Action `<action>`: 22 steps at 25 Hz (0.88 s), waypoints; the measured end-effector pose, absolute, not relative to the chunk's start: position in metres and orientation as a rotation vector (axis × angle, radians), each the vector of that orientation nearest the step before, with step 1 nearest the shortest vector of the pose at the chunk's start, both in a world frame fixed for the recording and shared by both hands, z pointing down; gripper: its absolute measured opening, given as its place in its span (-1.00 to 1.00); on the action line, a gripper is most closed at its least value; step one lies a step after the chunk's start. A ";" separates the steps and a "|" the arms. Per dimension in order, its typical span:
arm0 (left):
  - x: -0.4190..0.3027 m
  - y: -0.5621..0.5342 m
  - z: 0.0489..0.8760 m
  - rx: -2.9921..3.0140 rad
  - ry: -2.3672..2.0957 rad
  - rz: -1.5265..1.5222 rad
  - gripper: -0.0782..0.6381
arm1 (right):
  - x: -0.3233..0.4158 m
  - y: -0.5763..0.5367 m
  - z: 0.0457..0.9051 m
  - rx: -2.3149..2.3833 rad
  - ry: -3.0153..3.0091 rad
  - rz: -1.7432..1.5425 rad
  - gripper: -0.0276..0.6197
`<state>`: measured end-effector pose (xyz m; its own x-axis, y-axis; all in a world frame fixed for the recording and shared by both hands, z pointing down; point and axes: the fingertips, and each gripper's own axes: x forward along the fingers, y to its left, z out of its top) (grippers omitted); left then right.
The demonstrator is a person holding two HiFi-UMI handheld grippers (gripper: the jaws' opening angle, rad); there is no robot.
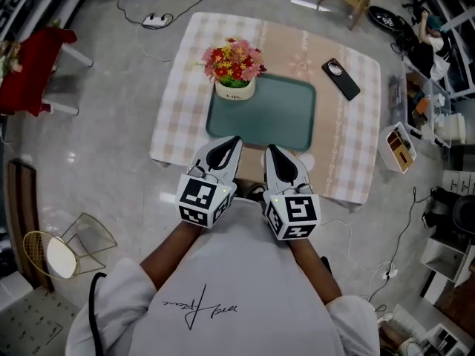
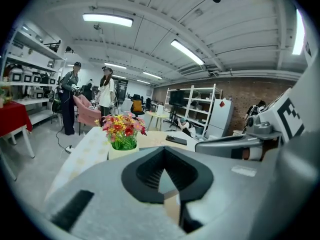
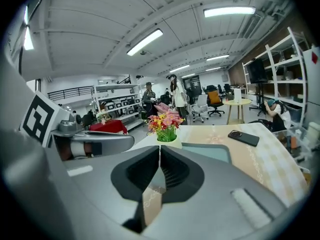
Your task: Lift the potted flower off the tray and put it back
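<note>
Jaws pressed together, empty, on left gripper (image 1: 231, 142) and right gripper (image 1: 273, 151), short of the tray (image 1: 286, 117) bearing the potted flower (image 1: 235, 67).

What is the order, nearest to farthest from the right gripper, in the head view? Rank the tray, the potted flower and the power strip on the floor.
1. Tray: directly ahead of the right gripper, its near edge just beyond the tip.
2. Potted flower: at the tray's far left corner.
3. Power strip: farthest, at the view's upper left.
</note>
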<state>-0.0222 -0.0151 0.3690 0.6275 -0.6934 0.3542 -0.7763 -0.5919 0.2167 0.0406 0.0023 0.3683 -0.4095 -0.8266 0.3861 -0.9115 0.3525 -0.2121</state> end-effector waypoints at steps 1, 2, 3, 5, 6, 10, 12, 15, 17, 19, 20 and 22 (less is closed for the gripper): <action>-0.025 -0.019 0.370 2.507 -1.164 0.332 -0.79 | 0.038 -0.002 0.369 1.580 -2.391 0.587 -0.90; -0.028 -0.022 0.373 2.509 -1.152 0.337 -0.79 | 0.036 -0.006 0.369 1.589 -2.384 0.589 -0.90; -0.032 -0.025 0.375 2.511 -1.145 0.342 -0.79 | 0.033 -0.011 0.370 1.598 -2.381 0.594 -0.90; -0.043 -0.033 0.375 2.519 -1.159 0.341 -0.79 | 0.024 -0.018 0.369 1.611 -2.390 0.604 -0.90; -0.050 -0.038 0.373 2.523 -1.178 0.333 -0.79 | 0.018 -0.020 0.369 1.611 -2.403 0.611 -0.90; -0.078 -0.053 0.367 2.518 -1.211 0.284 -0.79 | -0.012 -0.024 0.368 1.590 -2.453 0.625 -0.90; -0.086 -0.058 0.372 2.510 -1.206 0.291 -0.79 | -0.021 -0.025 0.371 1.579 -2.454 0.621 -0.90; -0.092 -0.062 0.378 2.514 -1.198 0.304 -0.79 | -0.022 -0.028 0.376 1.581 -2.433 0.627 -0.90; -0.092 -0.063 0.381 2.527 -1.186 0.315 -0.79 | -0.019 -0.030 0.375 1.589 -2.415 0.622 -0.90; -0.097 -0.066 0.384 2.522 -1.183 0.321 -0.79 | -0.021 -0.033 0.376 1.586 -2.413 0.620 -0.89; -0.100 -0.069 0.387 2.513 -1.184 0.325 -0.79 | -0.024 -0.035 0.378 1.576 -2.416 0.621 -0.89; -0.103 -0.073 0.396 2.491 -1.175 0.354 -0.79 | -0.027 -0.041 0.383 1.546 -2.421 0.622 -0.88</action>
<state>-0.1025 -0.0731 0.3960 0.6222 -0.6886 0.3724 -0.7797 -0.5878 0.2158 -0.0267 -0.0405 0.3830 -0.4316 -0.8151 0.3864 -0.9004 0.3633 -0.2394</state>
